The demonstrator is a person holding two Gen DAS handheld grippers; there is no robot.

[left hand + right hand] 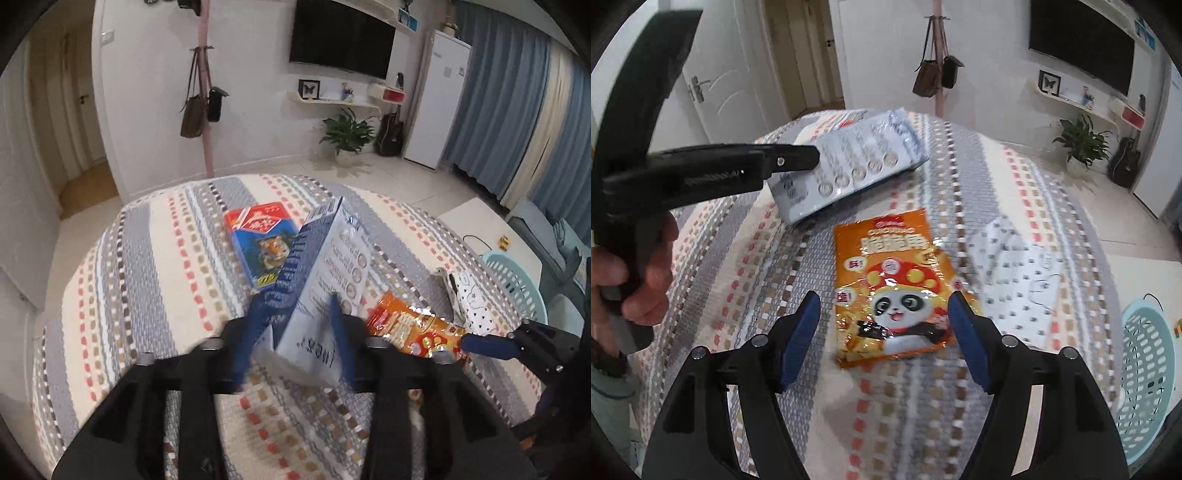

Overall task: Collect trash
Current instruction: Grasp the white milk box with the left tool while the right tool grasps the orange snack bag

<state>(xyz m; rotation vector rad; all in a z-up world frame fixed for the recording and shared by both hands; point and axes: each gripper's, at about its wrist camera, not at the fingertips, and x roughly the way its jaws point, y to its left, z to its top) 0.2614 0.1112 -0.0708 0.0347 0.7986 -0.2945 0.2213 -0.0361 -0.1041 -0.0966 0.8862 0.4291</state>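
Note:
My left gripper (295, 306) is shut on a blue and white carton (321, 266) and holds it tilted above the striped tablecloth (147, 277). The carton also shows in the right wrist view (857, 166), with the left gripper on its near end. My right gripper (884, 310) is open, its fingertips on either side of an orange snack bag (886, 280) with a panda on it. The bag lies flat; it also shows in the left wrist view (413, 325). A blue box with a tiger picture (262, 240) lies behind the carton. A crumpled white dotted wrapper (1015, 280) lies right of the bag.
A pale blue perforated basket (1148, 369) stands off the table's right edge, also in the left wrist view (517, 280). A coat stand with bags (203, 107), a potted plant (347, 133) and a guitar (389, 133) stand on the floor beyond the table.

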